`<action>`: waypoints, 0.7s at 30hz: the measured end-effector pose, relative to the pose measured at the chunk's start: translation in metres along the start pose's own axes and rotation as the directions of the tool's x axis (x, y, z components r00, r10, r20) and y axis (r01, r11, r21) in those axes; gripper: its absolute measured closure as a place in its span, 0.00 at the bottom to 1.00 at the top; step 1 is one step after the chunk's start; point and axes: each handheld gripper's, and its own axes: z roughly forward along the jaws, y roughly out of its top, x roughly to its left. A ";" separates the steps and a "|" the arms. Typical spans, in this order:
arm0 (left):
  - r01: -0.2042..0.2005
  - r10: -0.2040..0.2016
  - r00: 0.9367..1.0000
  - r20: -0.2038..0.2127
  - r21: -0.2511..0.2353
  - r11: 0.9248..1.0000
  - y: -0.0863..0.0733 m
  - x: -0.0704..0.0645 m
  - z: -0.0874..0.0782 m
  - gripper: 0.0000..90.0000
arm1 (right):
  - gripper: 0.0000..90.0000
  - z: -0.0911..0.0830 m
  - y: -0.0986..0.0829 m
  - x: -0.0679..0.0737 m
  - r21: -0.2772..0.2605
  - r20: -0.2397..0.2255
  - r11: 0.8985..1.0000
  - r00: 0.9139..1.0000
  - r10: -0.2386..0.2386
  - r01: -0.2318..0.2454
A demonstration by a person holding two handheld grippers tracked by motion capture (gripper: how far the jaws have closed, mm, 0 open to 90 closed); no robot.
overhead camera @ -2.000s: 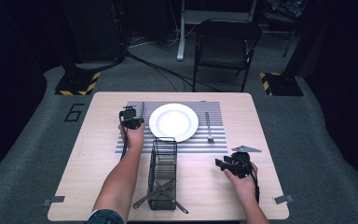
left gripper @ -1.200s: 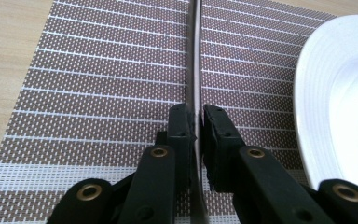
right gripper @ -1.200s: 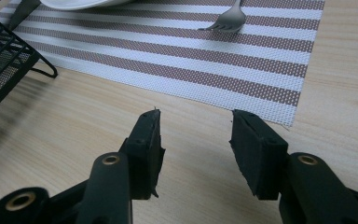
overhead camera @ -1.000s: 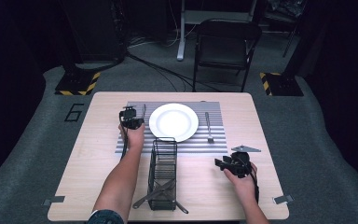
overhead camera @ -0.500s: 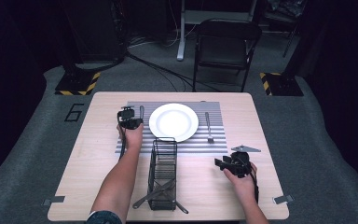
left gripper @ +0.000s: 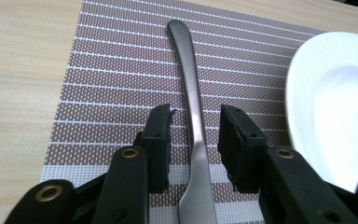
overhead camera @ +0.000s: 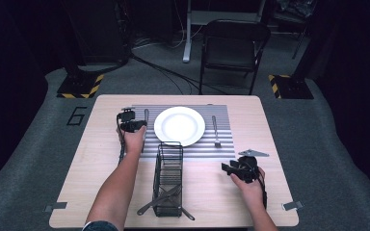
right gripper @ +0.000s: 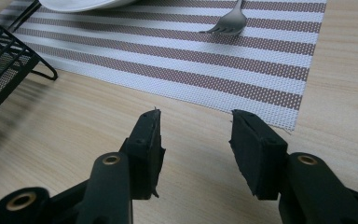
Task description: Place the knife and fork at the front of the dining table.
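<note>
A white plate sits mid-way on a striped placemat, with a fork to its right. Left of the plate lies a metal utensil. My left gripper is low over it. In the left gripper view the utensil's handle runs between the jaws of the left gripper, which stand open with a gap on each side; the plate is at the right. My right gripper rests open near the table's front right, holding nothing, the fork's tines beyond it.
A black wire caddy stands in front of the plate, with utensils lying in its near end; its corner is left of the right gripper. A folding chair stands behind the table.
My left gripper has shifted a little to the left and back along the utensil. The right gripper has stayed put.
</note>
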 end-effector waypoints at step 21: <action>-0.099 0.101 0.991 0.091 -0.025 0.995 0.002 0.000 -0.036 0.55 | 0.58 0.002 0.000 -0.001 0.013 0.014 1.000 1.000 -0.023 0.023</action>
